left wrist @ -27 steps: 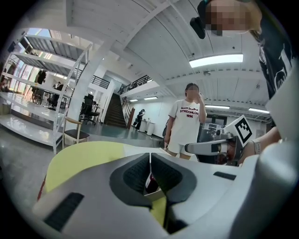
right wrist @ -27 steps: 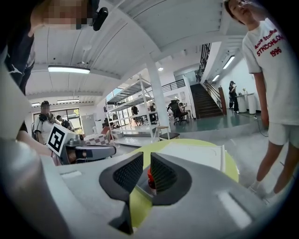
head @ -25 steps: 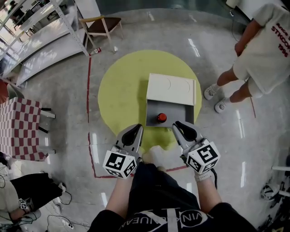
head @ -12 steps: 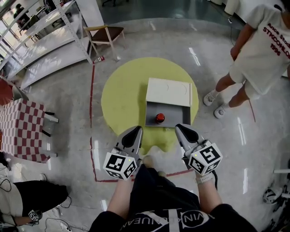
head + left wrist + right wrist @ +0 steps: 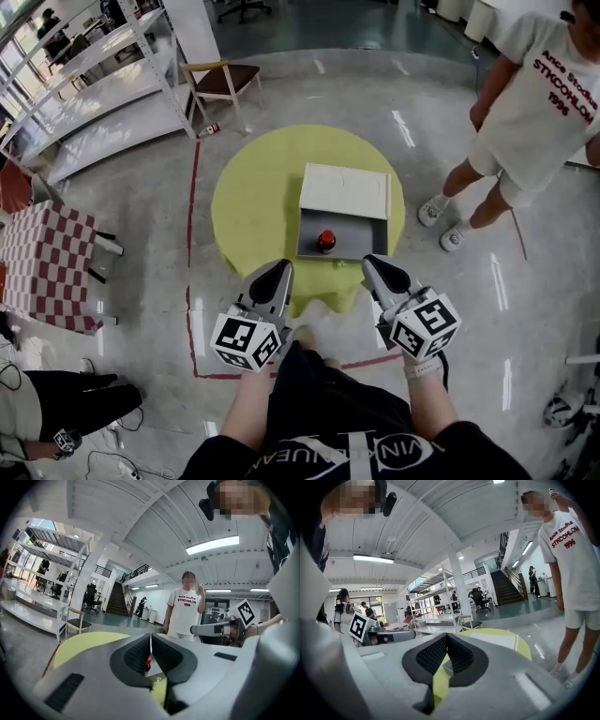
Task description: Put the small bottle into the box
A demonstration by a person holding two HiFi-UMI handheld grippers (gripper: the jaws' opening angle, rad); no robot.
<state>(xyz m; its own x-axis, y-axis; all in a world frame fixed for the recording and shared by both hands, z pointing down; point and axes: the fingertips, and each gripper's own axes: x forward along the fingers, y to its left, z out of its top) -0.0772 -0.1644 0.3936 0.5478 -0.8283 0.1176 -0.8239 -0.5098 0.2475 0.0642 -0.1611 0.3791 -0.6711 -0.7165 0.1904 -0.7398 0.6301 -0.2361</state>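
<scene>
We read red print on the bystander's white T-shirt (image 5: 548,84). The top line looks like "Ance Studios", with "STKCOHLOM" and "1996" below it, and the same three lines show in both gripper views. On the black shirt (image 5: 375,459) at the bottom of the head view we make out white capitals, "VIN" and "UEAN", parts of wording we cannot read whole. The left cube (image 5: 247,339) and the right cube (image 5: 424,325) bear only black-and-white square code markers, no letters.
</scene>
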